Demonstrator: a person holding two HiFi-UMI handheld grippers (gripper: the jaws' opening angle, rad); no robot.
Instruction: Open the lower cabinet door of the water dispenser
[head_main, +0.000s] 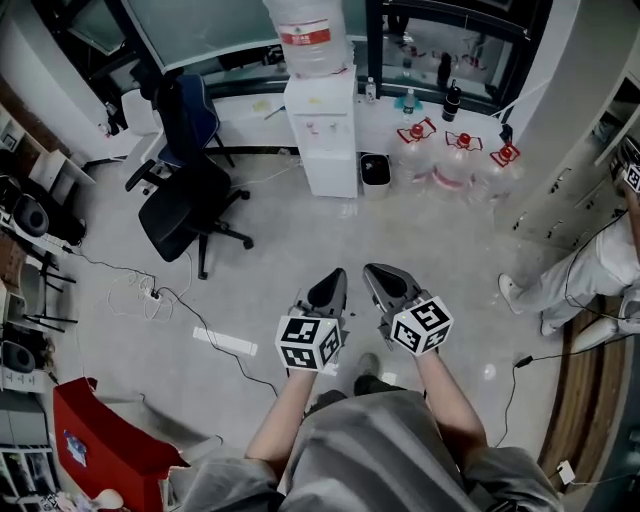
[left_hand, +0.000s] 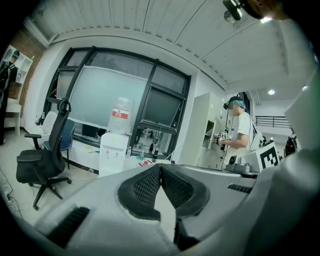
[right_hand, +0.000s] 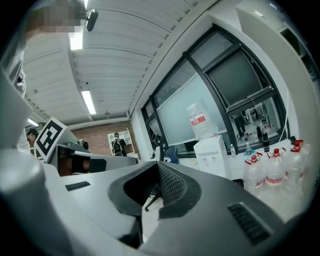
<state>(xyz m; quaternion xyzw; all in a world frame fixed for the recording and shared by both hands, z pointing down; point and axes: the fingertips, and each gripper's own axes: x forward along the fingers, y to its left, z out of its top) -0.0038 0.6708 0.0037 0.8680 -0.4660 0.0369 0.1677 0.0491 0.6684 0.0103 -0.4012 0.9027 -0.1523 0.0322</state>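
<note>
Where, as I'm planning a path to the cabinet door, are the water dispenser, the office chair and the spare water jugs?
water dispenser (head_main: 322, 130): head view, on its white front.
office chair (head_main: 185, 205): head view, on the black seat.
water jugs (head_main: 452, 170): head view, on the middle jug's clear body.

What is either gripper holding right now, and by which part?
Nothing. The left gripper and right gripper both have jaws closed on empty air, well short of the water dispenser.
</note>
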